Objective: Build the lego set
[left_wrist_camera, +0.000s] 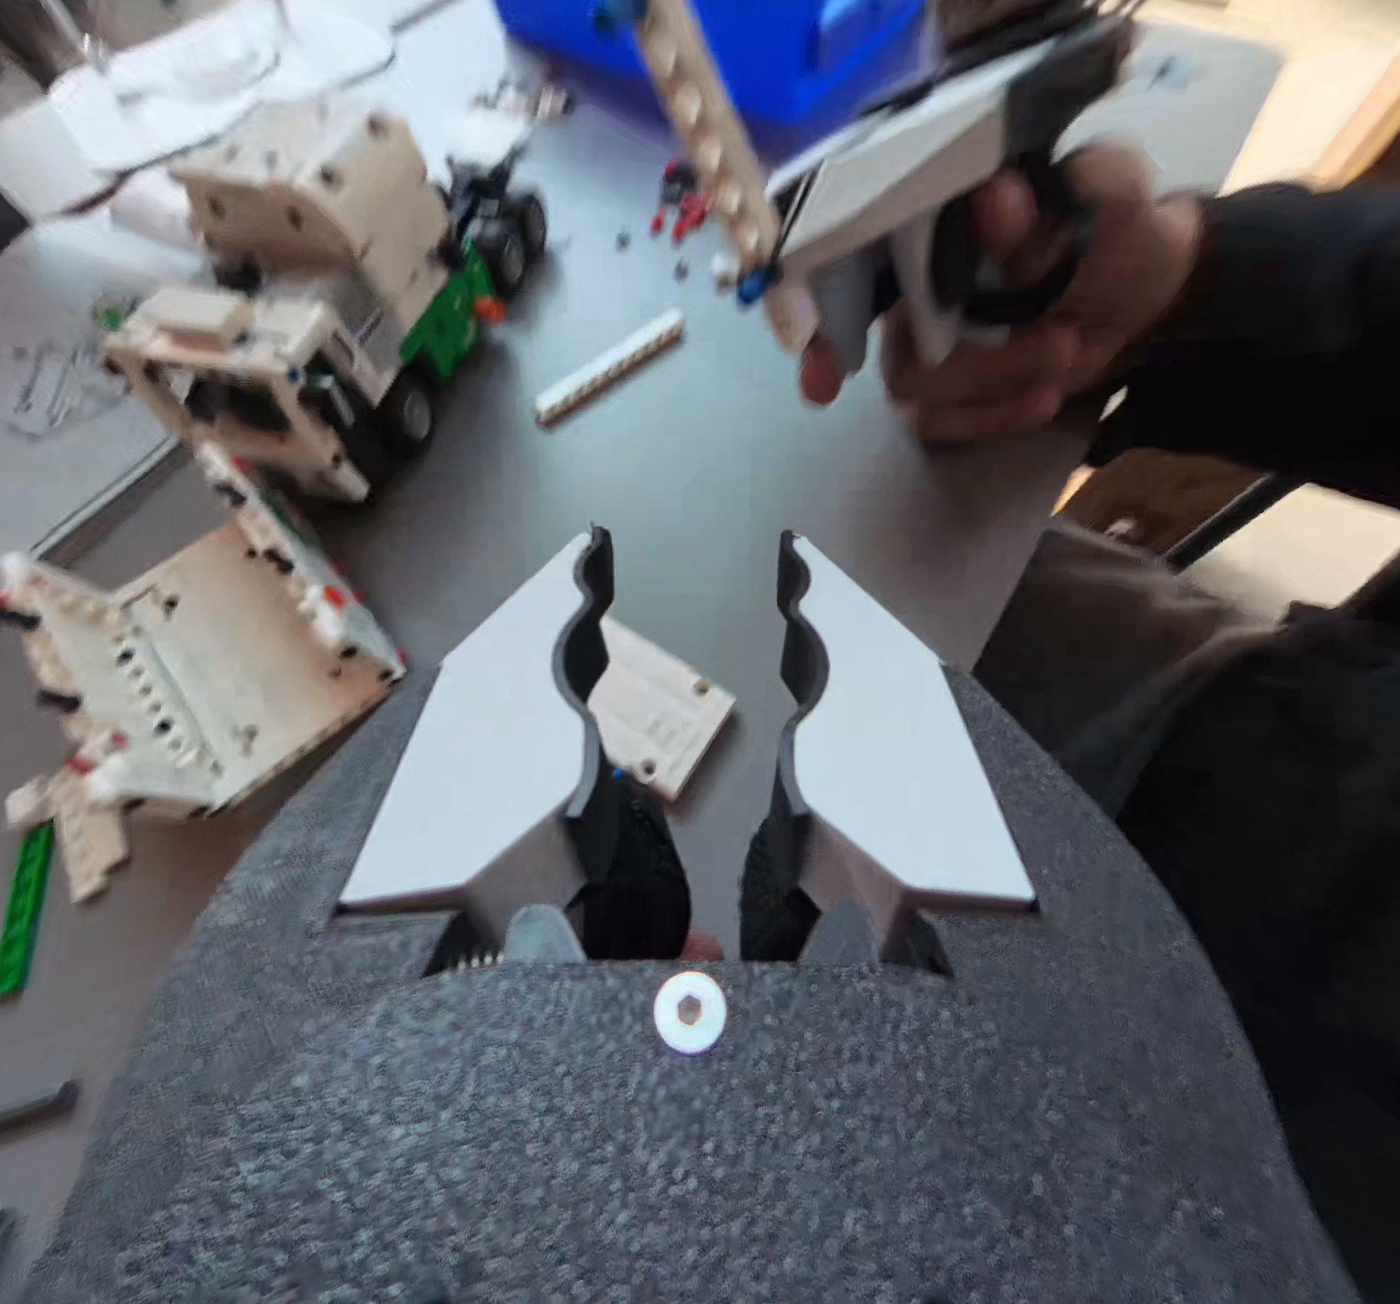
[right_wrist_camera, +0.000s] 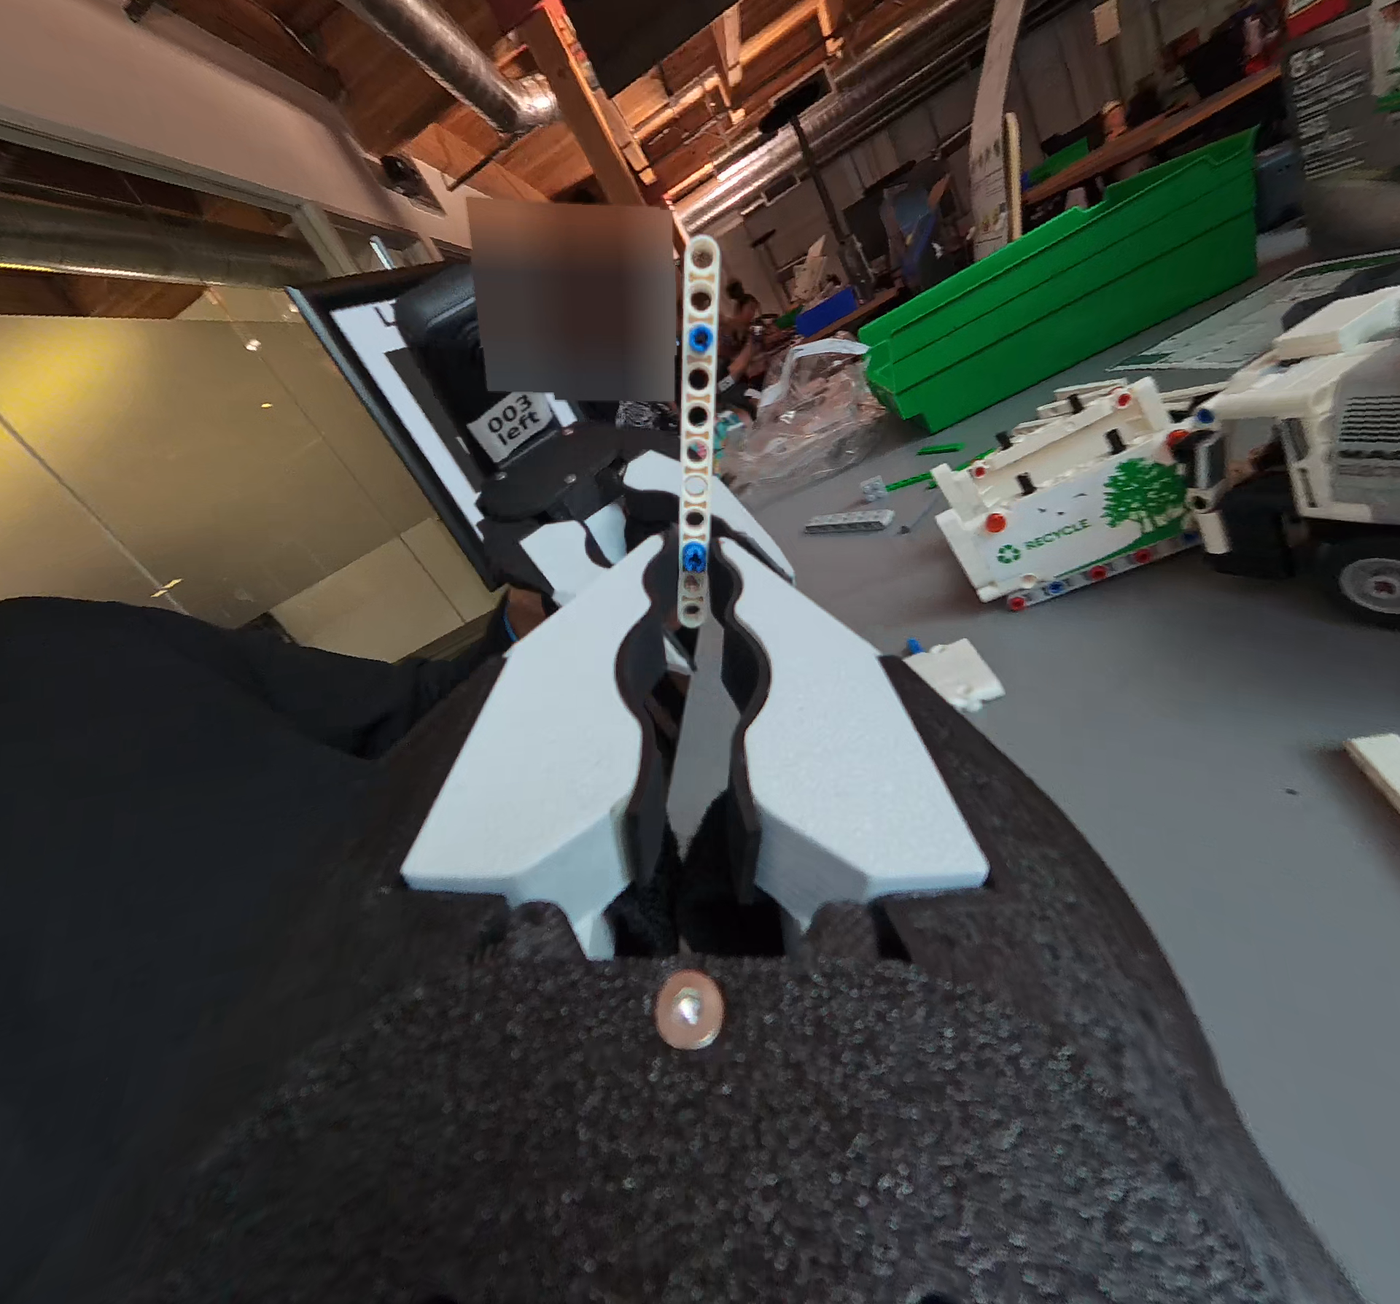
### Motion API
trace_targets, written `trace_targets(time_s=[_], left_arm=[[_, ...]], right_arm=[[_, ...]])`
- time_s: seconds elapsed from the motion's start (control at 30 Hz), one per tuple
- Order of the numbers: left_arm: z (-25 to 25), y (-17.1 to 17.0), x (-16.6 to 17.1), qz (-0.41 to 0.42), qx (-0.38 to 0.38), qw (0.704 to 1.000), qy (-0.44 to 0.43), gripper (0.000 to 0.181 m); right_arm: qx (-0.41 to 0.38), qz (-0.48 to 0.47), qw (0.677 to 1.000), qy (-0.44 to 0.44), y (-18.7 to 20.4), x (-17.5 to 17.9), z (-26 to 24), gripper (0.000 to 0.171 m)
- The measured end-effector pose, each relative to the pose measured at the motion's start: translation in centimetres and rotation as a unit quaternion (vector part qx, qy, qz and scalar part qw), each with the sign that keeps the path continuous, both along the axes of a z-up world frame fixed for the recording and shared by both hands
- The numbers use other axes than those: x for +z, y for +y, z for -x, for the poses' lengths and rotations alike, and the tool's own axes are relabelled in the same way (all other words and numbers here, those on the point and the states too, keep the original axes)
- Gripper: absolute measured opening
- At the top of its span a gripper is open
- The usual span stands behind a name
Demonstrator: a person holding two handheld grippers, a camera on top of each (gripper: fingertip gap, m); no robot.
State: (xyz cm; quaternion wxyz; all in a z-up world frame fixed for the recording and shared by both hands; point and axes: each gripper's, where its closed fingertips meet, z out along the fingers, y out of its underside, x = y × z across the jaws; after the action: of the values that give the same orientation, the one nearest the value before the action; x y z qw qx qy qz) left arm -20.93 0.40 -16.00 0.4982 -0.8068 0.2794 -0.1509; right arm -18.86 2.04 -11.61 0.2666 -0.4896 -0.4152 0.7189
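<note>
My right gripper (right_wrist_camera: 693, 578) is shut on the lower end of a long white holed beam (right_wrist_camera: 698, 426) with two blue pins, and holds it upright in the air. In the left wrist view the same gripper (left_wrist_camera: 780, 290) and beam (left_wrist_camera: 697, 108) are at the upper right, above the table. My left gripper (left_wrist_camera: 693, 548) is open and empty, low over the grey table, above a flat white panel (left_wrist_camera: 667, 707). The white and green truck (left_wrist_camera: 303, 328) stands to its left, with the white container body (left_wrist_camera: 189, 684) lying beside it. The left gripper (right_wrist_camera: 644, 525) shows just behind the beam.
A second white beam (left_wrist_camera: 610, 377) lies mid-table. Small red pieces (left_wrist_camera: 685, 199) lie near a blue bin (left_wrist_camera: 720, 17). A green plate (left_wrist_camera: 26, 904) lies at the left edge. Green bins (right_wrist_camera: 1098, 305) and plastic bags (right_wrist_camera: 810, 404) stand behind the truck (right_wrist_camera: 1326, 434).
</note>
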Motion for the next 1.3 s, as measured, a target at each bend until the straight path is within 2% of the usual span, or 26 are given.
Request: trace_targets(time_s=[0.03,0.1,0.2,0.27,0.4,0.6,0.9,1.0,1.1,1.2,1.3], left_arm=[[-1.1,-0.5,1.5,-0.019,-0.028,0.998,-0.051,0.04],[-2.1,-1.3,3.2,-0.025,-0.063,0.991,-0.118,0.033],[-2.2,-1.8,4.5,-0.032,-0.088,0.981,-0.17,0.02],[-2.4,-2.3,4.2,-0.01,-0.109,0.978,-0.179,0.017],[-2.4,-2.2,3.9,-0.034,-0.109,0.982,-0.153,0.002],[-2.5,-2.4,3.7,-0.049,-0.117,0.983,-0.135,0.002],[-2.3,-2.1,3.0,-0.095,-0.107,0.988,-0.049,0.001],[-2.0,-1.7,3.1,-0.095,-0.1,0.988,-0.066,0.001],[-1.9,-1.7,2.9,-0.105,-0.103,0.988,-0.055,0.002],[-1.5,-1.9,3.3,-0.105,-0.11,0.985,-0.076,0.002],[-1.2,-2.0,3.6,-0.105,-0.114,0.984,-0.088,0.002]], right_arm=[[0.013,0.007,1.0,0.007,-0.6,0.2,0.1,0.006],[0.037,0.017,0.999,0.018,-1.7,0.6,0.3,0.006],[0.06,-0.018,0.998,0.001,-3.2,-0.1,0.7,0.006],[0.069,-0.028,0.997,0.008,-3.8,0.1,0.5,0.006],[0.07,-0.032,0.997,0.004,-3.9,-0.1,0.6,0.006],[0.08,-0.035,0.996,0.001,-4.3,-0.2,0.5,0.006],[0.084,-0.036,0.996,-0.023,-4.3,-1.0,0.8,0.006],[0.078,-0.025,0.996,-0.021,-3.8,-0.8,1.1,0.006],[0.055,-0.058,0.997,-0.024,-3.8,-1.0,1.2,0.006],[0.061,-0.03,0.997,-0.025,-3.3,-0.8,0.7,0.018],[0.064,-0.019,0.998,-0.016,-3.0,-0.5,0.3,0.014]])
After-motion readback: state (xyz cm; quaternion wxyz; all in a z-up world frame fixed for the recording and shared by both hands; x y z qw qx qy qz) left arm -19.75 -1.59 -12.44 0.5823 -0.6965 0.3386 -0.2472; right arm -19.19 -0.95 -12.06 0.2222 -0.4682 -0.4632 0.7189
